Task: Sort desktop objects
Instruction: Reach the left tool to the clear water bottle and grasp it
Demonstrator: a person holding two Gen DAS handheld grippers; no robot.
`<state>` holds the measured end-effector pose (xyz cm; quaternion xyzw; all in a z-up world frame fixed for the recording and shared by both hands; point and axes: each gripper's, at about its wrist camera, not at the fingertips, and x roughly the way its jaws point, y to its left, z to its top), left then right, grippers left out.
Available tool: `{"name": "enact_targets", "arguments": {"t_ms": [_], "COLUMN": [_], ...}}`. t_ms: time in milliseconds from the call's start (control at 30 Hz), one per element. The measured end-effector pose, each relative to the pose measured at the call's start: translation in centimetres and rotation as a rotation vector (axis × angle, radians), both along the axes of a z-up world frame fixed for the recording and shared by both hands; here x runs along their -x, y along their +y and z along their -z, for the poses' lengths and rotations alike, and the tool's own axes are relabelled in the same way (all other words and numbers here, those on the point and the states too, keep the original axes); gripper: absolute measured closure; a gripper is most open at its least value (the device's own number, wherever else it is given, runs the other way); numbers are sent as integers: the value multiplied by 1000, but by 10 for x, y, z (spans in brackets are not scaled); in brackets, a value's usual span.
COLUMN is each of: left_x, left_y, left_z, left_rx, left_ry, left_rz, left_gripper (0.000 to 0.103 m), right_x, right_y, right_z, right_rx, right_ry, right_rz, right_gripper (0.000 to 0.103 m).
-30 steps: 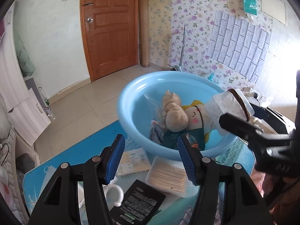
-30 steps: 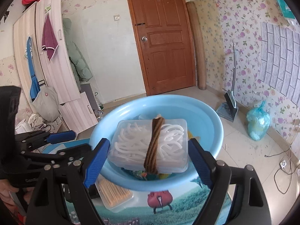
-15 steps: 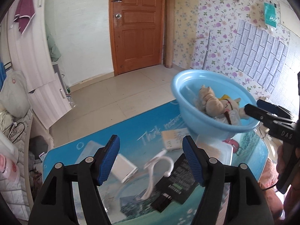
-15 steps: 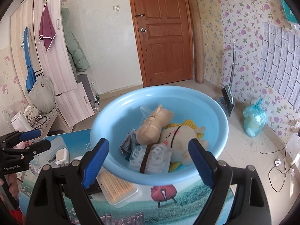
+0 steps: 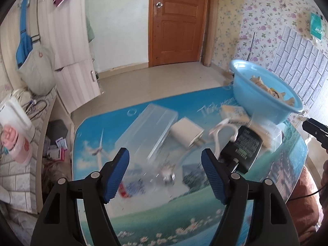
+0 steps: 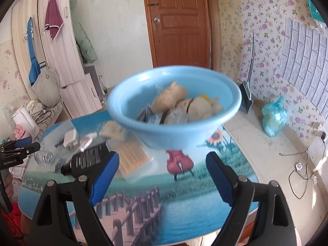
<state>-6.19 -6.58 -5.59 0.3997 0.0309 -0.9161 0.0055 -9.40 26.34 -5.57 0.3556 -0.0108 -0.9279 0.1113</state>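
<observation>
Left hand-held gripper (image 5: 165, 172) is spread wide and empty above the worktop (image 5: 164, 215). Just ahead of it lies a blurred clear item; beyond that sit a clear box (image 5: 147, 127), a white charger (image 5: 185, 132) and, ahead to the right, a black pack (image 5: 244, 146). Right hand-held gripper (image 6: 162, 174) is likewise spread and empty. Ahead to its left lies a toothpick box (image 6: 133, 160); directly ahead stands the blue basin (image 6: 174, 129), holding plush toys (image 6: 170, 98).
</observation>
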Motion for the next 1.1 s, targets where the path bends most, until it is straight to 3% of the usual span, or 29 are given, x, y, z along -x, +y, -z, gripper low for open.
{"name": "enact_targets", "arguments": {"t_ms": [233,667,1100], "left_x": [-17,-11,8], "left_y": [-23,-24,-12], "left_z": [20,35,48], "left_rx": [-5,-48,-59], "left_ry": [-43,-85,-140], "left_rz": [-40,-44,-48], "left_gripper": [27,11,9], "right_x": [-6,1,28], "right_y": [3,-8,-36], "right_z": [15,20,43], "right_rx": [-1,-26,-70], "right_ry": [-64,-79,-126], "right_rz": [19,11,-78], "right_gripper": [15,15,15]}}
